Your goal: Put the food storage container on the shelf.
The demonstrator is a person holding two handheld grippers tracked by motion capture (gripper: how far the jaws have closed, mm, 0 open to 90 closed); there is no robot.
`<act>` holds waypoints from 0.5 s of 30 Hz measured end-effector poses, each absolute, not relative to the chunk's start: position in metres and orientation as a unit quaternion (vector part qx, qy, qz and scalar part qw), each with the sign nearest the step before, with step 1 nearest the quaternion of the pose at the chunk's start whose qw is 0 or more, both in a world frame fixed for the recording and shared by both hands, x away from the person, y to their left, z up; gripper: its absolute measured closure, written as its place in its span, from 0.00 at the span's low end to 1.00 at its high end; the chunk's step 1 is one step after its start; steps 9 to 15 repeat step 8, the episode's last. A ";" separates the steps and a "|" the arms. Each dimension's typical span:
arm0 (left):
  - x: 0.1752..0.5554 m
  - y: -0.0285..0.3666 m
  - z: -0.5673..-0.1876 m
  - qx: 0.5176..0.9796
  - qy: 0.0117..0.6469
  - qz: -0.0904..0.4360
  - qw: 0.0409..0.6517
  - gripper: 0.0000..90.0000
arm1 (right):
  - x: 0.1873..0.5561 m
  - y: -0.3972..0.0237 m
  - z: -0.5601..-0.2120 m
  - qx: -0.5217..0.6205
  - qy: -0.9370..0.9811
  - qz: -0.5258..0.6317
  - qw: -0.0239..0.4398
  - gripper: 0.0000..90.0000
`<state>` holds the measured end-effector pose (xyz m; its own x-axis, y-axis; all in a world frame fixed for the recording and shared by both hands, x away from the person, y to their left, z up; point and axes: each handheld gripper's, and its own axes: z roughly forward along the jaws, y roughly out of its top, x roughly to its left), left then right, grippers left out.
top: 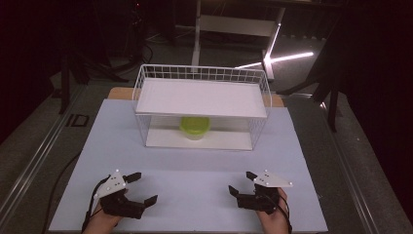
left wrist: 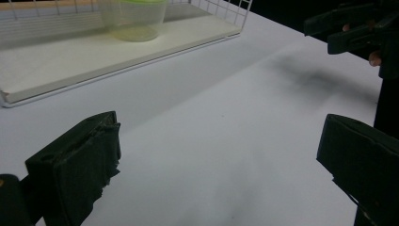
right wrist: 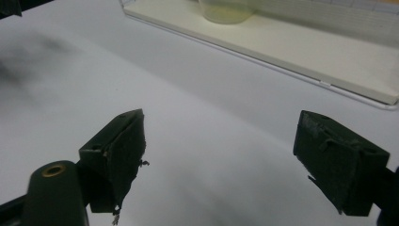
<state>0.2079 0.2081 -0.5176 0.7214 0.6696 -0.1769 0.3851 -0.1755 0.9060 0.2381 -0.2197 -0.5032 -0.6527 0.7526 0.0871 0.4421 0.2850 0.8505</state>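
Observation:
A clear tub with a lime-green lid (top: 195, 126) stands on the bottom board of a white wire rack (top: 202, 73), under the rack's upper shelf (top: 199, 97). My left gripper (top: 146, 187) rests near the table's front left, open, with nothing between its jaws. My right gripper (top: 241, 182) sits at the front right, also open and empty. In the left gripper view the tub (left wrist: 131, 19) stands far ahead on the bottom board (left wrist: 94, 61), beyond the open left gripper (left wrist: 221, 150). The right gripper view shows the tub (right wrist: 228, 9) ahead of the open right gripper (right wrist: 221, 155).
A pale sheet (top: 195, 165) covers the table, bare between the grippers and the rack. The other gripper (left wrist: 348, 28) shows at the upper right of the left gripper view. Dark floor and a lit metal stand (top: 272, 53) lie behind the table.

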 end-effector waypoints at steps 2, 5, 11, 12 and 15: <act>0.209 0.210 -0.516 0.753 0.351 0.132 0.542 0.01 | 0.239 -0.219 -0.506 0.382 0.786 0.458 0.164 0.19; 0.210 0.212 -0.516 0.748 0.354 0.131 0.546 0.01 | 0.241 -0.219 -0.509 0.386 0.787 0.453 0.162 0.19; 0.210 0.213 -0.517 0.751 0.353 0.130 0.543 0.01 | 0.242 -0.218 -0.510 0.388 0.787 0.454 0.156 0.19; 0.210 0.213 -0.517 0.751 0.353 0.130 0.543 0.01 | 0.242 -0.218 -0.510 0.388 0.787 0.454 0.156 0.19; 0.210 0.213 -0.517 0.751 0.353 0.130 0.543 0.01 | 0.242 -0.218 -0.510 0.388 0.787 0.454 0.156 0.19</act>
